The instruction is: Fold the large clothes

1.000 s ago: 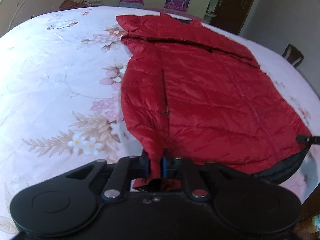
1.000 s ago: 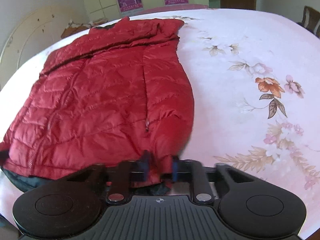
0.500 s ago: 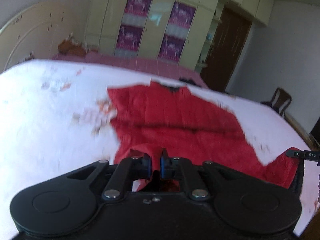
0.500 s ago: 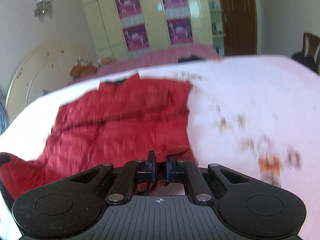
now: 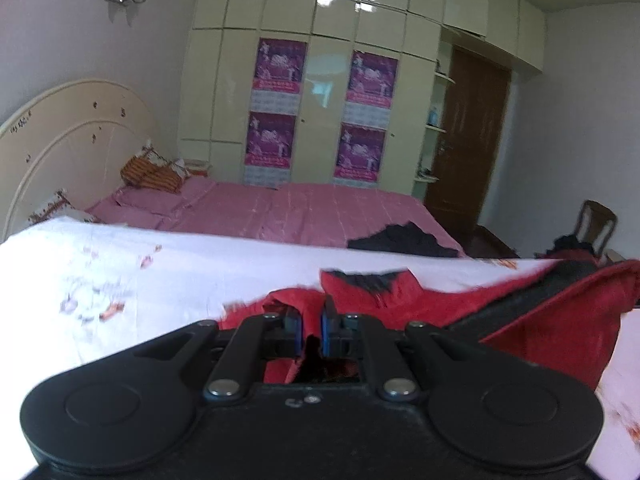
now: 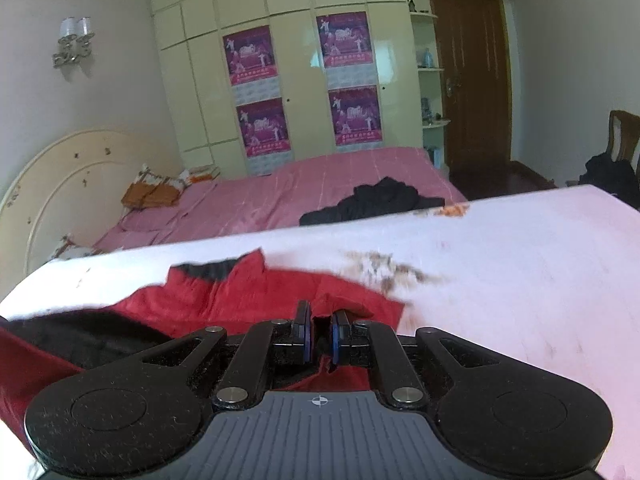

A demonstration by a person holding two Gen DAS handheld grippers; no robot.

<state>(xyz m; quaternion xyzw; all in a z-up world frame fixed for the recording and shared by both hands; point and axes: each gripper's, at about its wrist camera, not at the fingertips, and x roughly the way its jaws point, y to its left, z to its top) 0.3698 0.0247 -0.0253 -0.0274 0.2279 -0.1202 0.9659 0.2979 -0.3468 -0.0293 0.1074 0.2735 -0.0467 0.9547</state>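
Gripping red jacket (image 5: 560, 312), both tools

— What stands at the far wall, ahead of me?

— A tall cream glossy wardrobe (image 6: 296, 80) with four purple posters (image 6: 251, 56) on its doors, and a dark brown wooden door (image 6: 474, 80) to its right.

— And nearer?

— A bed under a pink striped cover (image 5: 288, 212), a black crumpled garment (image 6: 372, 202) lying on it, an orange patterned pillow (image 5: 150, 172) by the cream arched headboard (image 5: 72, 136). A wooden chair (image 5: 596, 228) sits far right, a silver wall lamp (image 6: 74, 40) upper left.
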